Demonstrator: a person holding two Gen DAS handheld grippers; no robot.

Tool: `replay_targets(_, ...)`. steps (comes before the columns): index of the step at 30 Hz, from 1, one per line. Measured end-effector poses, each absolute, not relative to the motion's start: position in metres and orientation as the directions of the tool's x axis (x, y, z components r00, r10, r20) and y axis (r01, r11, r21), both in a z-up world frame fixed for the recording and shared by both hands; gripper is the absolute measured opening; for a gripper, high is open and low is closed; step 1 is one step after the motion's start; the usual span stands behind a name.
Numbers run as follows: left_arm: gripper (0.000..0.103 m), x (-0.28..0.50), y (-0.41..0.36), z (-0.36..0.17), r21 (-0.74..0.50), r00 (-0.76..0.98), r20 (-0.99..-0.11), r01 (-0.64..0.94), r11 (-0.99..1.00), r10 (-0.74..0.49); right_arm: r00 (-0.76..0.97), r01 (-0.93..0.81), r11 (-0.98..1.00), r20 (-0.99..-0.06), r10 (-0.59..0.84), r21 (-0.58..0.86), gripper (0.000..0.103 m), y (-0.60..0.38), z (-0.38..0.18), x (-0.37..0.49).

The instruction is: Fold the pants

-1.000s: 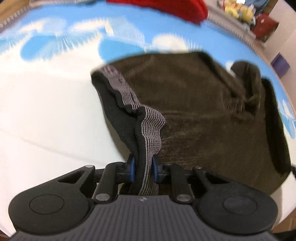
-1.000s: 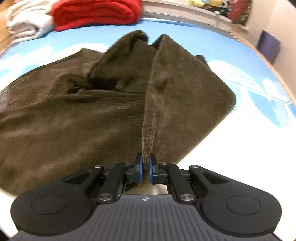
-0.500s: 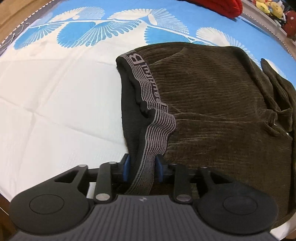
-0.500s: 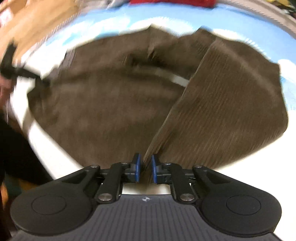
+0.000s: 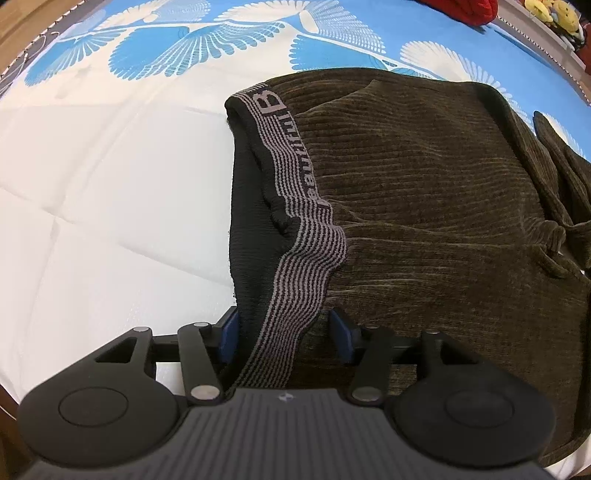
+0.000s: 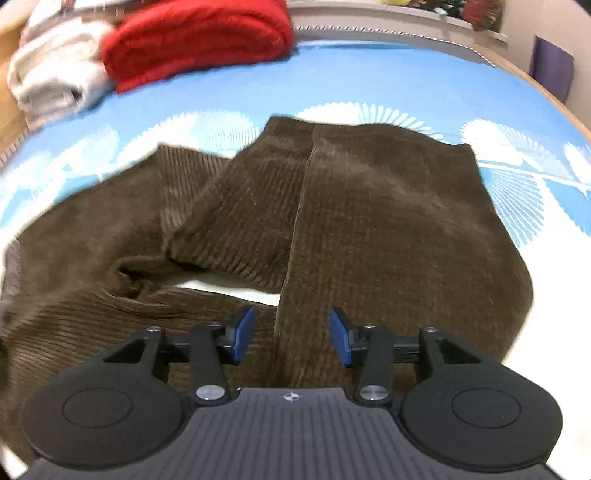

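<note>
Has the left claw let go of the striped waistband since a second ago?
Yes. The left claw has spread apart; the waistband lies loose between its blue pads.

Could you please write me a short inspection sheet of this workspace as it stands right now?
Surface: bed cover, white with a blue fan pattern.
Job's things: brown corduroy pants lying spread on the cover, striped waistband towards the left gripper, one leg doubled over by the right gripper.
Clutter: folded red blanket and pale towels at the far edge.
Grippers: left gripper jaws open around the waistband; right gripper jaws open astride the leg's edge.
Cables: nothing seen.
Surroundings: soft toys and a purple item beyond the bed.
</note>
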State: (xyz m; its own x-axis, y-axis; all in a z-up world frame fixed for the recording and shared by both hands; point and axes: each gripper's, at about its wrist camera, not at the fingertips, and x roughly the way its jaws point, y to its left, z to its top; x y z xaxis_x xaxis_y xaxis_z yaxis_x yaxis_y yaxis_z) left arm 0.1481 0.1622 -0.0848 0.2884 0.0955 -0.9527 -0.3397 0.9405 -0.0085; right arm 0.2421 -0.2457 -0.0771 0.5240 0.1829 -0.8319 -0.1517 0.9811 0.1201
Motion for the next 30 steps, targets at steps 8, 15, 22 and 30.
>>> replay_targets(8,0.063,0.15,0.165,-0.088,0.006,0.296,-0.951,-0.267,0.964,0.088,0.503,-0.199,0.977,-0.864,0.035,-0.076,0.017,-0.22,-0.101,0.257)
replay_targets(15,0.063,0.144,0.164,-0.087,0.022,0.291,-0.952,-0.257,0.966,0.099,0.526,-0.154,0.983,-0.851,-0.003,-0.098,0.013,-0.275,-0.084,0.234)
replay_targets(22,0.063,0.136,0.153,-0.09,0.077,0.274,-0.952,-0.216,0.973,0.137,0.402,-0.073,0.994,-0.914,-0.048,-0.084,0.01,-0.382,-0.087,0.172)
replay_targets(30,0.064,0.134,0.146,-0.091,0.097,0.267,-0.951,-0.212,0.972,0.153,0.261,-0.159,0.986,-0.96,0.099,0.058,0.013,-0.428,-0.096,0.106)
